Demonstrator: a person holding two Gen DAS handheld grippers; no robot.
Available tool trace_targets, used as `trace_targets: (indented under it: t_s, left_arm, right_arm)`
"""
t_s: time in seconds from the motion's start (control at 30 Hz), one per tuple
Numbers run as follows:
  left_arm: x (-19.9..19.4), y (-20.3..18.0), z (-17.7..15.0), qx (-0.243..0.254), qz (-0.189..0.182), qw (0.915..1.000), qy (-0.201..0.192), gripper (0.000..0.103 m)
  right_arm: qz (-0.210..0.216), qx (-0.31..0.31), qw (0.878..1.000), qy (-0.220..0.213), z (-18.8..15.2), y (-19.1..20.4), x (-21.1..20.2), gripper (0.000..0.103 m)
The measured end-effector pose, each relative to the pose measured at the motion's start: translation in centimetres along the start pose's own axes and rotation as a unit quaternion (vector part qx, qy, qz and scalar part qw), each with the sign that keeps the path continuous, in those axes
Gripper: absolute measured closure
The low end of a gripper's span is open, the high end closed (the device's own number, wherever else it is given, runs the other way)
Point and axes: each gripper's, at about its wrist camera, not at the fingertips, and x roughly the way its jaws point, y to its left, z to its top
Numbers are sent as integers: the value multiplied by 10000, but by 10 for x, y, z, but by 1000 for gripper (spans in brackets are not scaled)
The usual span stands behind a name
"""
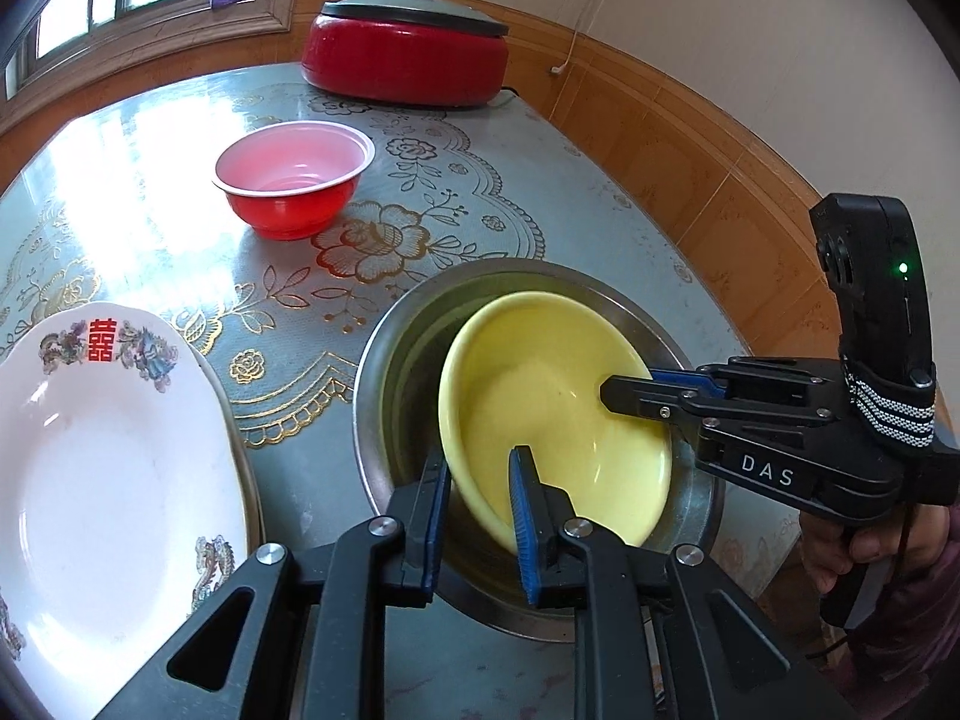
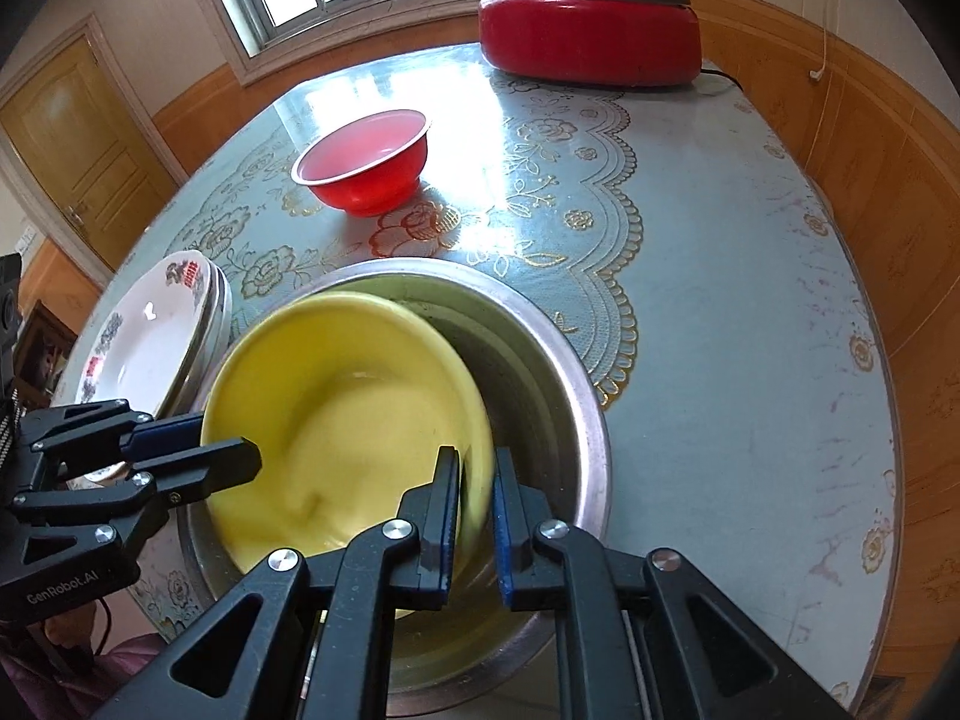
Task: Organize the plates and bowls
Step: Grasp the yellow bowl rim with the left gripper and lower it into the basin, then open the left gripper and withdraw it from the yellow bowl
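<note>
A yellow bowl (image 1: 540, 396) (image 2: 336, 408) lies tilted inside a steel basin (image 1: 408, 324) (image 2: 558, 360) near the table's front. My left gripper (image 1: 480, 468) (image 2: 228, 438) is shut on the bowl's near-left rim, one pad outside the wall and one inside. My right gripper (image 2: 477, 462) (image 1: 630, 382) is shut on the opposite rim, and the bowl looks blurred there in the right wrist view. A red bowl (image 1: 294, 180) (image 2: 366, 162) stands empty further back on the table. A stack of white flower-printed plates (image 1: 108, 450) (image 2: 150, 336) sits to the left of the basin.
A red electric pot (image 1: 402, 54) (image 2: 588, 42) with a grey lid stands at the back, its cord trailing right. The table (image 1: 150, 228) (image 2: 750, 300) has a blue-grey cloth with gold flowers. A wood-panelled wall runs close along its right side. A hand (image 1: 870, 540) holds the right gripper.
</note>
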Motion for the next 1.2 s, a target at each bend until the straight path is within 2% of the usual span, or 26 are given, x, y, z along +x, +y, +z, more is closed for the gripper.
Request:
trace_targets:
  t_s: [0.17, 0.3, 0.43, 0.67, 0.9, 1.0, 1.2]
  left_arm:
    - [0, 0, 0, 6, 11, 10000, -25, 80]
    - [-1, -6, -3, 195, 352, 9991, -159, 81]
    - [-1, -8, -4, 237, 381, 9989, -152, 78]
    - [-7, -5, -5, 161, 297, 9992, -208, 77]
    - [-16, 6, -2, -70, 95, 9992, -371, 76]
    - [-21, 10, 1, -175, 103, 9988, -453, 74]
    - [-25, 26, 11, -504, 209, 9970, -545, 72]
  right_arm:
    - [-79, -3, 10000, -37, 1, 0, 0, 93]
    - [-289, -156, 9994, -101, 0, 5, -1, 93]
    - [-411, -303, 9986, -101, -1, 9, 1, 93]
    - [-244, -216, 9993, -186, -1, 4, -1, 92]
    - [-11, -72, 9991, -406, 4, 3, -10, 81]
    - [77, 7, 9985, -551, 12, 4, -14, 77]
    - [299, 188, 9975, -611, 31, 4, -9, 77]
